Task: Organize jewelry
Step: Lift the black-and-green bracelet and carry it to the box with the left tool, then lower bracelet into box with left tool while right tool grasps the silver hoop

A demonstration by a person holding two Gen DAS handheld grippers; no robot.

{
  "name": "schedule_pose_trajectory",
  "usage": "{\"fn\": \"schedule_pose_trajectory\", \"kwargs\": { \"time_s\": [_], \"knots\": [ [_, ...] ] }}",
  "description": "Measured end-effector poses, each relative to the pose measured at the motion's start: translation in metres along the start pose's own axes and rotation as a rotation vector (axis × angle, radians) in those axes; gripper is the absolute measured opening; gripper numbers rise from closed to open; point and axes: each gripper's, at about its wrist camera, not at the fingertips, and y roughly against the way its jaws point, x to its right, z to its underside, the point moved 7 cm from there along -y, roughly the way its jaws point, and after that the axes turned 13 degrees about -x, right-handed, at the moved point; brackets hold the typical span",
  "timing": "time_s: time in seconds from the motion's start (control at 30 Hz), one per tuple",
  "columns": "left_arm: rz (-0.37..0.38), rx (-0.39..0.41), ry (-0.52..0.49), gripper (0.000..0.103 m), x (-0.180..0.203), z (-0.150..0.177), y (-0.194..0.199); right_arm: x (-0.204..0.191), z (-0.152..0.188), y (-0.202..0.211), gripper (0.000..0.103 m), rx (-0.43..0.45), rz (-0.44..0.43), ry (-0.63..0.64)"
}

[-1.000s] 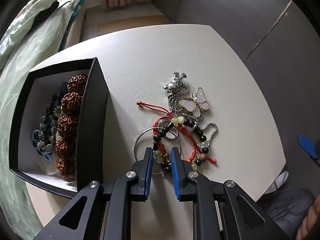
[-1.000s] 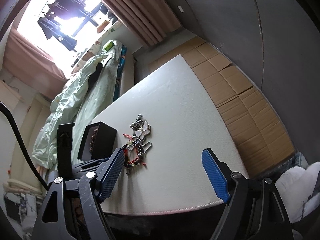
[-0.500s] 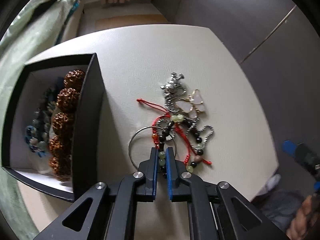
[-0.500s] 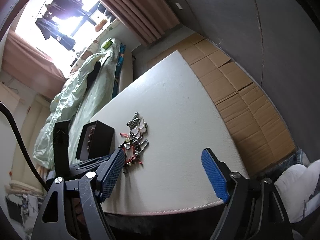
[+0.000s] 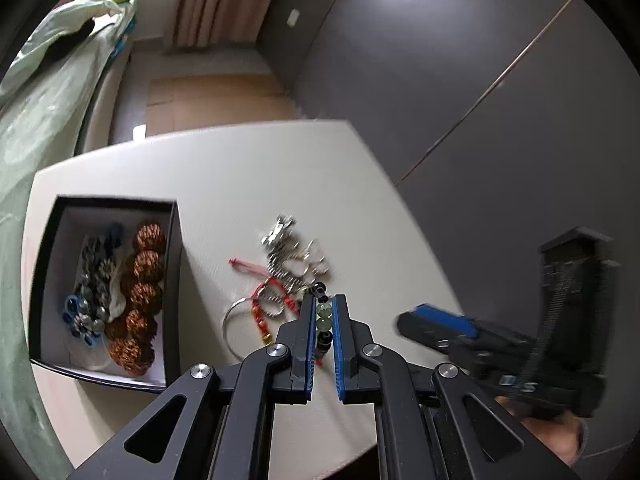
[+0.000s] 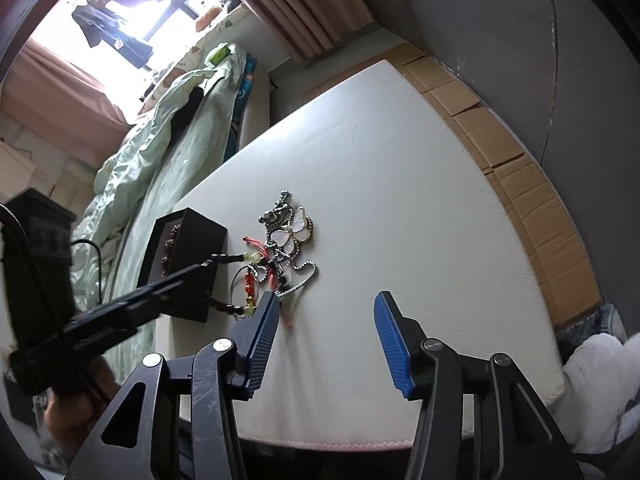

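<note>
Above the table, left tongs clamped on beaded bracelet.

Black box w/ white inside, holding bumpy brown beads & a blue-grey bracelet. Table is creamy white. Green & black beads sit btwn blue ribbed pads. Red cord, silver chain, white butterfly (gold edge). Pale green blanket.
</note>
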Motion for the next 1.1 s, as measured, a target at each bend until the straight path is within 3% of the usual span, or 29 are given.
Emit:
{"fn": "schedule_pose_trajectory", "kwargs": {
  "time_s": [0.17, 0.53, 0.67, 0.9, 1.1],
  "knots": [
    [0.039, 0.064, -0.007, 0.008, -0.003, -0.005, 0.027, -0.007, -0.002, -0.006, 0.052, -0.004, 0.001, 0.009],
    [0.039, 0.132, 0.062, 0.008, -0.045, -0.012, 0.060, -0.041, -0.001, -0.033, 0.051, -0.053, 0.026, 0.098],
    [0.043, 0.147, 0.078, 0.008, -0.056, -0.014, 0.067, -0.055, -0.003, -0.045, 0.043, -0.075, 0.013, 0.126],
    [0.051, 0.157, 0.092, 0.008, -0.065, -0.008, 0.075, -0.068, -0.017, -0.065, 0.041, -0.099, 0.027, 0.128],
    [0.055, 0.165, 0.103, 0.008, -0.076, -0.003, 0.083, -0.064, -0.017, -0.078, 0.030, -0.137, 0.024, 0.095]
  ]
}}
